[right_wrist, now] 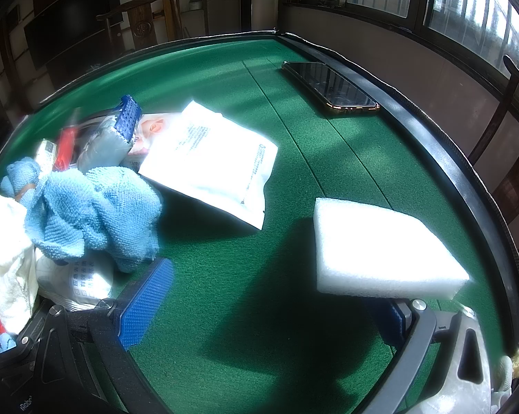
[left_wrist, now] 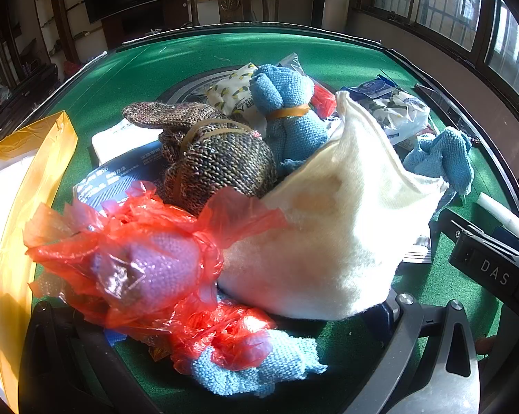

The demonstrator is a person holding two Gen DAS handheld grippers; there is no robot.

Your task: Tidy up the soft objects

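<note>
In the left wrist view a pile of soft things lies on the green table (left_wrist: 190,58): a brown knitted roll (left_wrist: 218,158) and a blue knitted roll (left_wrist: 290,117) bound with rubber bands, a cream fleece cloth (left_wrist: 342,227), a pink knit in a red plastic bag (left_wrist: 149,262), and a light blue knit (left_wrist: 259,369) at the front. My left gripper (left_wrist: 249,331) is open around the front of the pile; its pads are hidden. In the right wrist view my right gripper (right_wrist: 262,303) is open and empty over the felt. A white foam sponge (right_wrist: 380,252) lies by its right finger and a blue towel (right_wrist: 97,210) to the left.
A yellow-edged box (left_wrist: 24,207) stands at the left. Wipe packets (left_wrist: 397,110) lie behind the pile. A white pouch (right_wrist: 211,162) and a phone (right_wrist: 332,86) lie on the felt, and the raised black table rim (right_wrist: 432,127) runs along the right.
</note>
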